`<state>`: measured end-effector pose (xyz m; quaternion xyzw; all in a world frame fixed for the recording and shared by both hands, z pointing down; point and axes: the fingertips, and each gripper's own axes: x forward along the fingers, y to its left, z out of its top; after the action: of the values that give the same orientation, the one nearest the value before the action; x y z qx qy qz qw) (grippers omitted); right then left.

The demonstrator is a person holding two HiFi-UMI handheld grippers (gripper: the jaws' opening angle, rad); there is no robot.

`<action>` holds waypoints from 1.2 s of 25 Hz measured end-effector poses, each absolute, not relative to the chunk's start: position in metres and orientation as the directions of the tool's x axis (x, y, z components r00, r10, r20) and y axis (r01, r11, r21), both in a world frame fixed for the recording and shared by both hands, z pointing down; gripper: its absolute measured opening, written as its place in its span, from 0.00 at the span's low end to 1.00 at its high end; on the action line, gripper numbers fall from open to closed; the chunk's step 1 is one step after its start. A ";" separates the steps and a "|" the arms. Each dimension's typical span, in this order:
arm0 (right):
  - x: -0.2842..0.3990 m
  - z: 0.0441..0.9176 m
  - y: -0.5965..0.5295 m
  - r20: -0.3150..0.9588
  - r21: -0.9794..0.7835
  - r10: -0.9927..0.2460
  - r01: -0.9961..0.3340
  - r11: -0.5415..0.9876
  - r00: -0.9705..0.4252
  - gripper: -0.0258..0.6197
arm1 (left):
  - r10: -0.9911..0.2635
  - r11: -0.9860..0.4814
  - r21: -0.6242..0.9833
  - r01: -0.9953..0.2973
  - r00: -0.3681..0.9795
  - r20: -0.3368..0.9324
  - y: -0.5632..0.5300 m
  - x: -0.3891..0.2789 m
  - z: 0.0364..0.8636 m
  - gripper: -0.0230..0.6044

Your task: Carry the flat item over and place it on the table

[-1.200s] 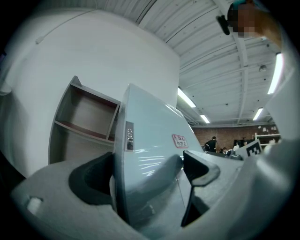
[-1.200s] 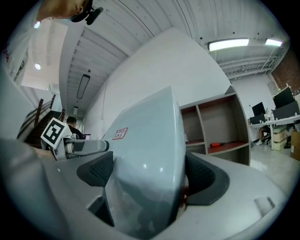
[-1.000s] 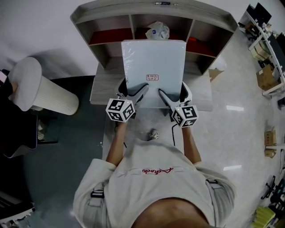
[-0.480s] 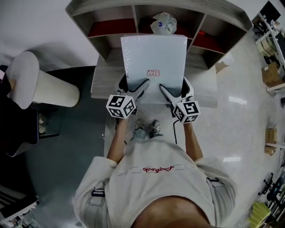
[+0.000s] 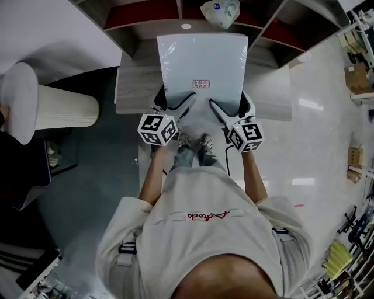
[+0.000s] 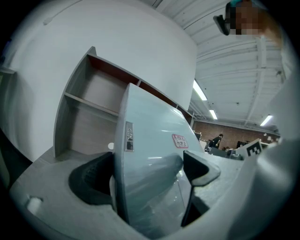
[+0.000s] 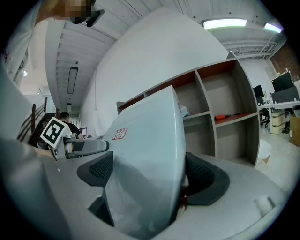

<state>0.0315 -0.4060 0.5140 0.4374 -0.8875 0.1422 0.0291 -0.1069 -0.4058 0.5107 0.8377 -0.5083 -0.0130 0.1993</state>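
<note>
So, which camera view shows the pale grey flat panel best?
The head view: the pale grey flat panel appears whole and face-on, all four edges visible, over the grey wooden table. Each gripper view shows only a warped, edge-on slice of it, clamped between the fingers of the left gripper or the right gripper.

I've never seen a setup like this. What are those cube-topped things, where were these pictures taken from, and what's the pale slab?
No robot: a person grips a handheld clamping tool in each hand; the patterned cubes are part of them. One picture comes from a camera on the person's head, looking down; the other two from cameras riding on each tool. The left tool and right tool clamp the near edge of a flat pale panel, held over a table before a shelf unit. Whether it touches the table is unclear.
</note>
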 end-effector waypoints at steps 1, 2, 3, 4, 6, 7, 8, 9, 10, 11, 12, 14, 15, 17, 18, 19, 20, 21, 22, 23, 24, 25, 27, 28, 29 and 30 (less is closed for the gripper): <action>0.030 0.520 -0.405 0.187 -0.233 -0.767 -0.787 0.572 -0.613 0.80 | -0.853 -0.402 0.354 -0.845 0.486 0.191 -0.405 -0.108 0.517 0.80; 0.030 0.527 -0.404 0.199 -0.239 -0.766 -0.789 0.566 -0.611 0.81 | -0.849 -0.399 0.361 -0.843 0.488 0.202 -0.405 -0.109 0.524 0.80; 0.029 0.534 -0.403 0.212 -0.244 -0.765 -0.791 0.561 -0.608 0.80 | -0.845 -0.396 0.369 -0.841 0.491 0.213 -0.404 -0.109 0.531 0.80; 0.028 0.541 -0.402 0.225 -0.250 -0.763 -0.793 0.556 -0.606 0.80 | -0.841 -0.392 0.377 -0.839 0.493 0.224 -0.404 -0.110 0.539 0.80; 0.027 0.555 -0.401 0.252 -0.262 -0.756 -0.795 0.547 -0.604 0.81 | -0.832 -0.383 0.393 -0.836 0.497 0.246 -0.403 -0.112 0.554 0.80; 0.026 0.562 -0.400 0.266 -0.269 -0.752 -0.796 0.543 -0.603 0.80 | -0.828 -0.378 0.401 -0.835 0.499 0.258 -0.402 -0.112 0.561 0.80; 0.026 0.569 -0.398 0.281 -0.275 -0.748 -0.797 0.537 -0.601 0.80 | -0.822 -0.373 0.410 -0.833 0.501 0.270 -0.400 -0.112 0.569 0.80; 0.026 0.577 -0.396 0.296 -0.281 -0.745 -0.800 0.530 -0.598 0.81 | -0.816 -0.367 0.419 -0.830 0.504 0.282 -0.399 -0.112 0.577 0.80; 0.027 0.584 -0.394 0.312 -0.286 -0.741 -0.803 0.524 -0.595 0.80 | -0.810 -0.362 0.428 -0.828 0.507 0.294 -0.397 -0.111 0.584 0.80; 0.028 0.591 -0.393 0.326 -0.291 -0.738 -0.805 0.517 -0.591 0.80 | -0.804 -0.358 0.438 -0.825 0.510 0.305 -0.397 -0.111 0.592 0.80; 0.028 0.598 -0.393 0.340 -0.296 -0.734 -0.807 0.510 -0.588 0.81 | -0.798 -0.353 0.446 -0.822 0.514 0.316 -0.397 -0.110 0.600 0.80; 0.030 0.611 -0.394 0.364 -0.307 -0.725 -0.810 0.500 -0.585 0.81 | -0.787 -0.343 0.459 -0.819 0.518 0.336 -0.399 -0.108 0.614 0.80; 0.032 0.618 -0.396 0.375 -0.313 -0.720 -0.811 0.495 -0.584 0.81 | -0.781 -0.337 0.465 -0.818 0.519 0.346 -0.400 -0.107 0.620 0.80; 0.034 0.629 -0.398 0.396 -0.323 -0.710 -0.812 0.486 -0.582 0.81 | -0.771 -0.327 0.476 -0.817 0.521 0.365 -0.403 -0.104 0.632 0.80; 0.035 0.634 -0.400 0.406 -0.329 -0.705 -0.813 0.481 -0.581 0.81 | -0.766 -0.322 0.480 -0.816 0.522 0.374 -0.404 -0.103 0.638 0.80; 0.035 0.640 -0.401 0.415 -0.335 -0.701 -0.813 0.476 -0.581 0.81 | -0.761 -0.317 0.484 -0.815 0.523 0.384 -0.406 -0.103 0.643 0.80; 0.035 0.646 -0.403 0.423 -0.341 -0.696 -0.814 0.470 -0.579 0.80 | -0.755 -0.312 0.488 -0.815 0.525 0.393 -0.409 -0.102 0.650 0.80; 0.036 0.653 -0.406 0.432 -0.347 -0.693 -0.815 0.464 -0.578 0.81 | -0.749 -0.308 0.492 -0.814 0.526 0.402 -0.411 -0.102 0.656 0.80; 0.036 0.659 -0.409 0.440 -0.352 -0.689 -0.817 0.457 -0.576 0.81 | -0.743 -0.304 0.496 -0.814 0.528 0.411 -0.415 -0.102 0.662 0.80; 0.036 0.664 -0.413 0.447 -0.357 -0.686 -0.818 0.451 -0.574 0.81 | -0.738 -0.300 0.499 -0.813 0.529 0.419 -0.419 -0.102 0.668 0.80; 0.037 0.669 -0.417 0.454 -0.361 -0.683 -0.819 0.446 -0.572 0.81 | -0.733 -0.296 0.502 -0.813 0.530 0.426 -0.423 -0.101 0.673 0.80; 0.037 0.674 -0.421 0.460 -0.364 -0.679 -0.819 0.442 -0.572 0.81 | -0.729 -0.292 0.504 -0.813 0.531 0.433 -0.428 -0.101 0.678 0.80; 0.036 0.683 -0.430 0.473 -0.370 -0.672 -0.821 0.435 -0.570 0.81 | -0.721 -0.286 0.510 -0.811 0.532 0.443 -0.437 -0.102 0.687 0.80; 0.036 0.687 -0.435 0.480 -0.372 -0.668 -0.822 0.432 -0.568 0.81 | -0.717 -0.282 0.514 -0.810 0.534 0.448 -0.441 -0.102 0.691 0.80; 0.036 0.692 -0.439 0.488 -0.373 -0.664 -0.823 0.427 -0.566 0.80 | -0.711 -0.278 0.519 -0.808 0.537 0.454 -0.446 -0.102 0.697 0.80; 0.036 0.697 -0.444 0.496 -0.375 -0.660 -0.825 0.423 -0.564 0.80 | -0.706 -0.274 0.523 -0.807 0.538 0.461 -0.451 -0.101 0.702 0.80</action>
<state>0.0363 -0.4438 0.6969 0.4461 -0.8322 0.2992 0.1379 -0.1013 -0.4509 0.7019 0.7952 -0.4758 0.0685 0.3696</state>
